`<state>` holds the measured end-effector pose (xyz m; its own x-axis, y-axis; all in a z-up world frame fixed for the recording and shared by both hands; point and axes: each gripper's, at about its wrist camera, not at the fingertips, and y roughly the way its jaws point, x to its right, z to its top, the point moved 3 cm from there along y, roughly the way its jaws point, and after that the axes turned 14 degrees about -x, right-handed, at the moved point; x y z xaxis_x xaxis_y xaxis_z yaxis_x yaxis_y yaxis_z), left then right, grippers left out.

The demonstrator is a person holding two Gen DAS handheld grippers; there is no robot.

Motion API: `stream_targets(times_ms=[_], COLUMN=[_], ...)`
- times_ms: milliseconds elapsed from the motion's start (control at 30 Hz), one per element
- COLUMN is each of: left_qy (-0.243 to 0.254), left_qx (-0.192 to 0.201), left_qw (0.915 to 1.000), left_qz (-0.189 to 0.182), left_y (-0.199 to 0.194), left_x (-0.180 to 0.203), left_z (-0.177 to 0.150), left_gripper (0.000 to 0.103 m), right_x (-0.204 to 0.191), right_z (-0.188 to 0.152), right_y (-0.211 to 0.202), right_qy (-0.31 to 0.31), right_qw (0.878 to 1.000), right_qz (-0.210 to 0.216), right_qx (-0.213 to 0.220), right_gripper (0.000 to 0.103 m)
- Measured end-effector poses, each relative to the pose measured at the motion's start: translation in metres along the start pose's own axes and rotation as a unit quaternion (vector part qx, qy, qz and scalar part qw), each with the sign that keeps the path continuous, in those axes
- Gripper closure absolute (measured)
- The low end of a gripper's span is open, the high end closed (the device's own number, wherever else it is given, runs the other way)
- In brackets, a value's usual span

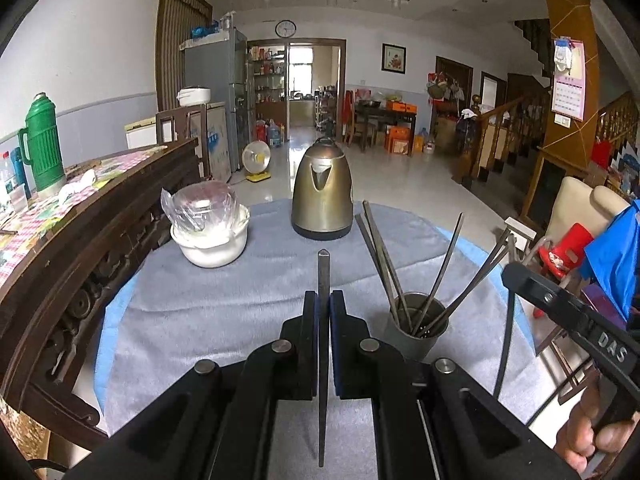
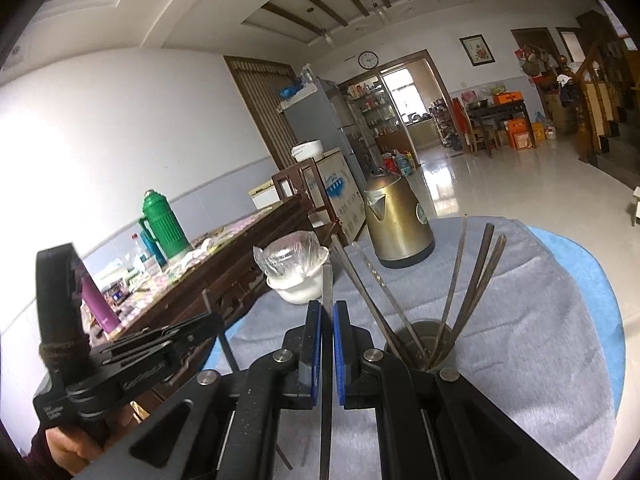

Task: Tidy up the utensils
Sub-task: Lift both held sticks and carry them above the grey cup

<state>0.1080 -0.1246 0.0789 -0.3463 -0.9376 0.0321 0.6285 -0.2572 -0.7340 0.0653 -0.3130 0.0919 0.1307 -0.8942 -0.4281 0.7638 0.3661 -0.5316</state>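
Each gripper, left and right, clenches one thin grey metal chopstick.

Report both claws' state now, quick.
Left claw: shut on a chopstick.
Right claw: shut on another chopstick.

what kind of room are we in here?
Likely a home's open living and dining hall: a fridge by the wall, a wooden staircase, a wall clock, and a kettle on the cloth-covered table.
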Motion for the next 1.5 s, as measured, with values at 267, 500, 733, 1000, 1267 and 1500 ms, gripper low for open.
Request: stream_targets(times_ms=[267, 500, 733, 1000, 1267, 1500], left_qy=[0.006, 0.008, 0.008, 0.004, 0.005, 0.001], left_qx=[0.01, 0.019, 0.029, 0.046, 0.055, 0.069], left_qw=[0.9999, 0.9996, 0.9995, 0.9988, 0.9977, 0.9958], left_qz=[0.012, 0.018, 0.01, -0.017, -0.039, -0.06], left_y=[-0.007, -0.015, -0.027, -0.04, -0.043, -0.042], left_x=[0.004, 0.003, 0.002, 0.007, 0.014, 0.019], left_z=[0.006, 0.008, 0.01, 0.022, 0.043, 0.068], left_gripper=[0.097, 0.097, 0.097, 0.097, 0.097, 0.097], right_x=[0.001, -0.004, -0.001, 0.007, 0.016, 0.029], right_z=[0.014, 0.017, 0.019, 0.033, 0.053, 0.074], right_y=[-0.007, -0.016, -0.028, -0.051, -0.056, -0.052], right_qy=[0.002, -0.006, -0.006, -0.006, -0.003, 0.004], right_qw=[1.0, 0.999, 0.998, 0.995, 0.992, 0.989], right_qz=[0.01, 0.014, 0.018, 0.022, 0.017, -0.004], right_qx=[0.021, 0.035, 0.052, 0.099, 0.125, 0.145], right_gripper=[0.097, 0.097, 0.097, 0.097, 0.097, 0.097])
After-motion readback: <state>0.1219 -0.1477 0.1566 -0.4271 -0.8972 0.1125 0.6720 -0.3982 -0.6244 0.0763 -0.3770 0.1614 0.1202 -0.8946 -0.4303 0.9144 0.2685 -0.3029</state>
